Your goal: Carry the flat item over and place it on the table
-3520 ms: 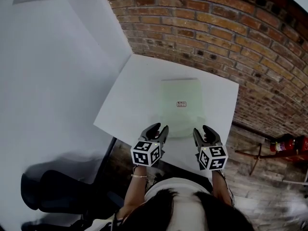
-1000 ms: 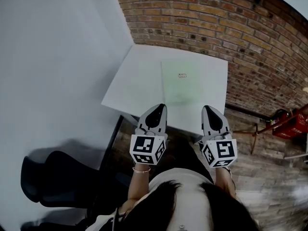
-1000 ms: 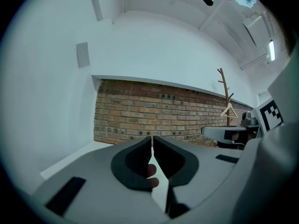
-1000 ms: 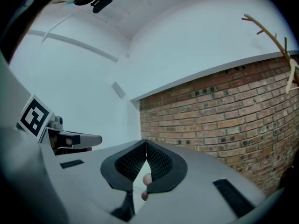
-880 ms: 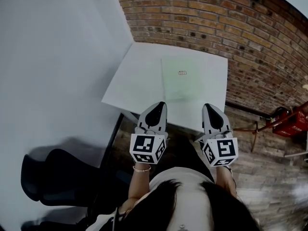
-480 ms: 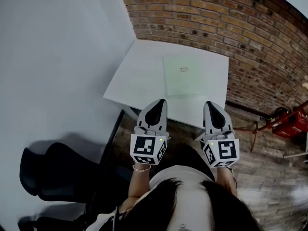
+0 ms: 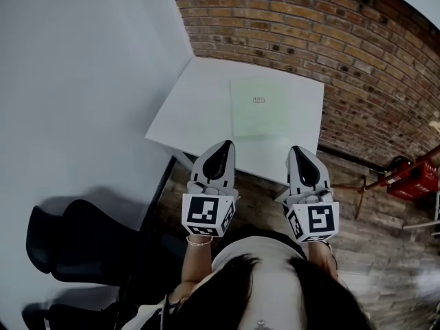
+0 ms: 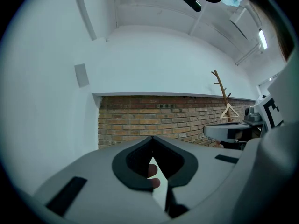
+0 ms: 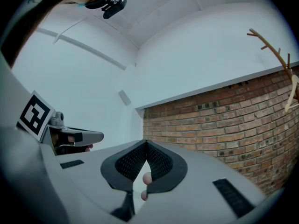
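The flat item, a pale green sheet with a small label, lies flat on the white table toward its right side. Nothing touches it. My left gripper and right gripper are held side by side in front of my body, short of the table's near edge, tips pointing at the table. Both are shut and empty. In the left gripper view the jaws meet at the tip, raised toward the wall. The right gripper view shows its jaws closed the same way.
A brick wall runs behind the table and a white wall stands at the left. Black chairs sit at the lower left. Red gear lies on the brick floor at the right. A wooden coat stand rises by the wall.
Earlier both grippers stood open at the table's near edge beside the sheet. They have since shut and drawn back off the table; the sheet stays put.
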Motion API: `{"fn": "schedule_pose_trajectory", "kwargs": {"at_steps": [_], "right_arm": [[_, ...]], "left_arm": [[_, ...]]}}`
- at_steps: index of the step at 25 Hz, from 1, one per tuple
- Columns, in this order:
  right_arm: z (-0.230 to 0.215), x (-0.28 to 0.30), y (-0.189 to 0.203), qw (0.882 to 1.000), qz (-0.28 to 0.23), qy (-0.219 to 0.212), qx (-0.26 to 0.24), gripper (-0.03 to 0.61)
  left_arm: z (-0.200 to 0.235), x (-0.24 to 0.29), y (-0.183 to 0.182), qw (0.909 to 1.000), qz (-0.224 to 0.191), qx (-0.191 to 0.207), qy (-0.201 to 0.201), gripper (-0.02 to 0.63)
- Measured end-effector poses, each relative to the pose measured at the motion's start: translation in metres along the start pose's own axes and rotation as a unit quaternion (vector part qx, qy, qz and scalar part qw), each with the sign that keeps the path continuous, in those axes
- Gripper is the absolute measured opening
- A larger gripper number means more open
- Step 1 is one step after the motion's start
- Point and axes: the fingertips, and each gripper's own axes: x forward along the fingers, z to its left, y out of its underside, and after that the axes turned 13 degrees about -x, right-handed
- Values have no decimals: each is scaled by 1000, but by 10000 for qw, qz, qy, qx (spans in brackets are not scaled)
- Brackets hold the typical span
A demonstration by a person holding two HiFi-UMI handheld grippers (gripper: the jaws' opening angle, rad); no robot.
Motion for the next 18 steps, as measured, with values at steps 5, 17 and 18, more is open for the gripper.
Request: {"fn": "schedule_pose_trajectory", "kwargs": {"at_steps": [5, 17, 18], "right_arm": [[-13, -12, -2, 10000, 38, -63, 8, 37], [-28, -44, 2, 9998, 94, -163, 100, 37], [-28, -45, 2, 9997, 100, -178, 105, 37]], "left_arm": [[-13, -3, -1, 9999, 13, -81, -128, 11], [-45, -17, 5, 9994, 32, -225, -258, 11], [-47, -18, 5, 9994, 30, -227, -263, 11]]}}
